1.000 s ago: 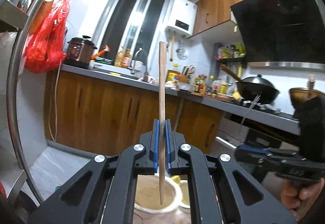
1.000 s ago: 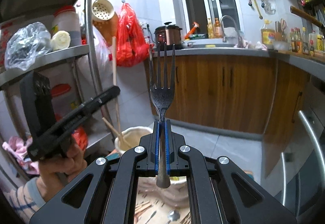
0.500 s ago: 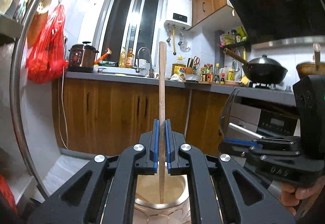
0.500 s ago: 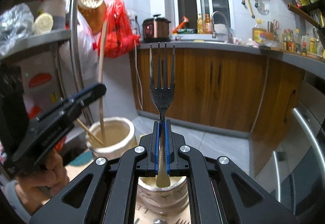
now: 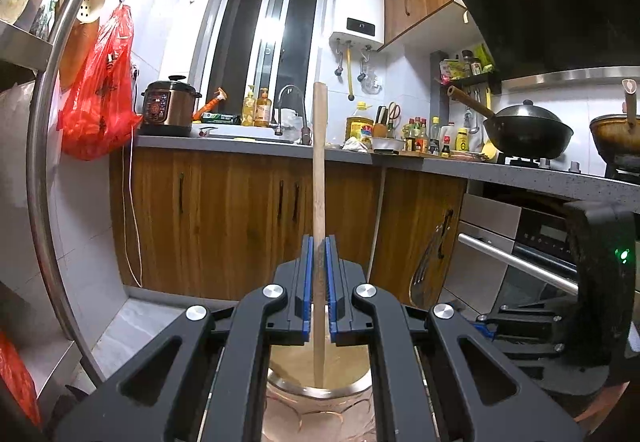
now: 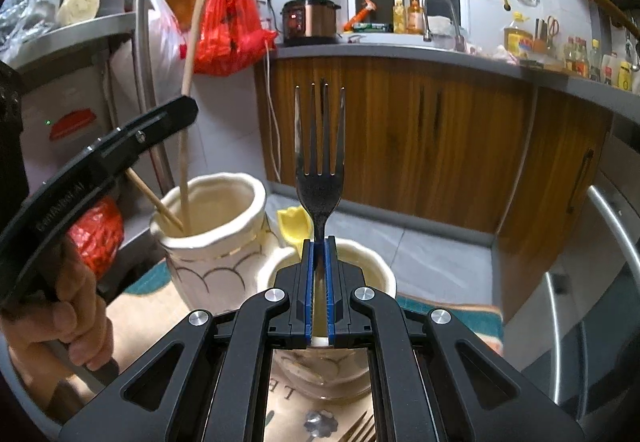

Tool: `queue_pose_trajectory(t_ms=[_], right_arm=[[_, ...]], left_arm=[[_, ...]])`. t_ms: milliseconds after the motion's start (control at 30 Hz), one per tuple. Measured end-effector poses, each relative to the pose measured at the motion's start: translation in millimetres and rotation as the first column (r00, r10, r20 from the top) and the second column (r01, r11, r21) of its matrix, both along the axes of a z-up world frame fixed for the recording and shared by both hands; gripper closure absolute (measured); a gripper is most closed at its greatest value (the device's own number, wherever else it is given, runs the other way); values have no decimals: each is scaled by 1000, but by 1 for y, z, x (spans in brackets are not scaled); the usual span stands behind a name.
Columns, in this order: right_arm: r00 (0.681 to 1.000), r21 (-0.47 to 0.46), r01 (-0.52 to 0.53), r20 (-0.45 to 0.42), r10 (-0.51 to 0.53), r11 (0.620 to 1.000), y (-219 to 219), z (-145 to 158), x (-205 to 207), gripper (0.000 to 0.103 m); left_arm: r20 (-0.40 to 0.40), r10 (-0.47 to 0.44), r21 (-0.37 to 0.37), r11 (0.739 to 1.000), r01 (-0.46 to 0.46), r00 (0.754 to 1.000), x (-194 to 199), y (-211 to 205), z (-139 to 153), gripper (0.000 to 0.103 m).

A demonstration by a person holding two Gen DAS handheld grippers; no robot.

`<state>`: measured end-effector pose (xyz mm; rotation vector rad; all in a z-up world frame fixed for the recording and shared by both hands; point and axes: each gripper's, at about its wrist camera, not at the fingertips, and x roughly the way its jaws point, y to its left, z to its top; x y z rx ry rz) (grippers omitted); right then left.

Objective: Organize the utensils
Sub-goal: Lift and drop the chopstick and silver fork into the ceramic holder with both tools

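The left wrist view shows the left gripper (image 5: 319,282) clenched on a wooden stick (image 5: 319,169) held upright, its lower end dipping into a cream jar (image 5: 288,362) directly below; the jar's outside is hidden by the jaws.

The right wrist view shows what that one hides: two cream jars side by side, the taller jar (image 6: 212,238) taking the stick, already with a second stick leaning inside. The right gripper (image 6: 319,282) grasps a fork (image 6: 320,177), tines up, above the nearer jar (image 6: 376,274).
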<state>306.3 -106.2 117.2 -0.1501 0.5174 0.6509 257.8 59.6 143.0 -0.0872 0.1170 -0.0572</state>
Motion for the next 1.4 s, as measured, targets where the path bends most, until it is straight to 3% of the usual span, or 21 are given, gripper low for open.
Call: queue_pose_trajectory(t_ms=[500,633,867,933,1033,1167,1400], right_arm=[[999,-16,3,-36,-3,1000,2,-11,5,97],[1000,-4,4,-30,-4,1000,0,-10,5,90],[1000,11,5,-22,-4,1000,-4,-7,1,89],[1000,15,5,-17,-5,1000,-6,-5,-1,89],[1000,27,9,-13,-9,1000,-12,-2,-4,89],[1000,35,11,-11,-10,999,-20,0,-13,89],[1000,32,8,-22,-8,999,-41,0,-35,88]], left_arm=[[-17,3,-10,1000,-3,1000,-2,2,-2,96],[-16,4,-10,1000,-4,1000,-2,2,-2,95],[-18,1,-15,1000,-1,1000,-2,2,-2,94],[-13,0,-25,1000,0,1000,-3,4,-2,84],[4,-19,-58,998,19,1000,-10,8,3,81],[39,-30,-82,996,33,999,-29,14,11,63],[21,-14,-125,992,17,1000,-66,32,10,62]])
